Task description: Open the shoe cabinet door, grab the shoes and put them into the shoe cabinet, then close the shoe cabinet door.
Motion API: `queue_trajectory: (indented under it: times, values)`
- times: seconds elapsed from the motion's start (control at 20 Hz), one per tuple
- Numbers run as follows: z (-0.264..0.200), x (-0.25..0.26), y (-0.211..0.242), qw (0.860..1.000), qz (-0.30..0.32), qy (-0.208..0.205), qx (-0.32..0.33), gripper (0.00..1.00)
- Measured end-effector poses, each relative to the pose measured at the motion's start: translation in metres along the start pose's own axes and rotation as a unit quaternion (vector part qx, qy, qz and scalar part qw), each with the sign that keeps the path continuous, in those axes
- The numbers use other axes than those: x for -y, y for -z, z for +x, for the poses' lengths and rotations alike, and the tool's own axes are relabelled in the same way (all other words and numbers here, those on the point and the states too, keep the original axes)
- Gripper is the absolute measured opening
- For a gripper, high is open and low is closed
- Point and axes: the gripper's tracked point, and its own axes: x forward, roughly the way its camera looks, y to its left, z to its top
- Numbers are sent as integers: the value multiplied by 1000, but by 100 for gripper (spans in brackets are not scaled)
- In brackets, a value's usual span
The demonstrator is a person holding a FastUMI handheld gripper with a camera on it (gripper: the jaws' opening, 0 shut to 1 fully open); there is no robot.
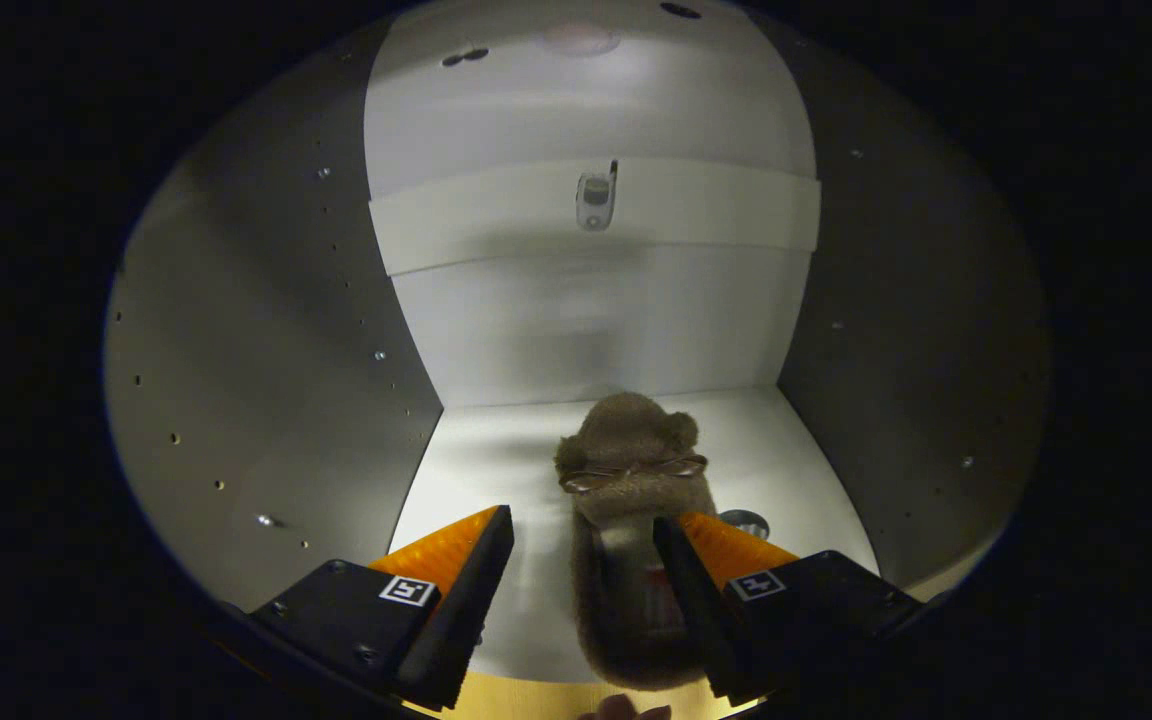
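Note:
A brown fuzzy slipper [628, 450] with a thin metal ornament across its top lies on the white floor [491, 455] of the shoe cabinet, toe pointing at the back wall. My gripper [584, 520] is open inside the cabinet. The slipper's heel end lies between the fingers, close against the right finger [681, 560]. The left finger [481, 560] stands apart from it, with bare floor between them. The slipper's toe reaches beyond the fingertips.
The back wall [586, 320] carries a white cross rail with a small metal fitting [596, 200]. Grey side walls [266, 350] [921, 330] with rows of peg holes close in left and right. A round metal fitting [744, 522] sits on the floor by the right finger.

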Motion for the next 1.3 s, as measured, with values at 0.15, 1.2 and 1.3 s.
queue_trajectory:
  times: [0.15, 1.2, 1.3]
  values:
    - [-31, 6, -3, 1000, 5, -2, 24, 94]
    - [-399, 13, 78, 970, -47, -66, 230, 98]
    - [-428, 30, 84, 966, -54, -56, 245, 97]
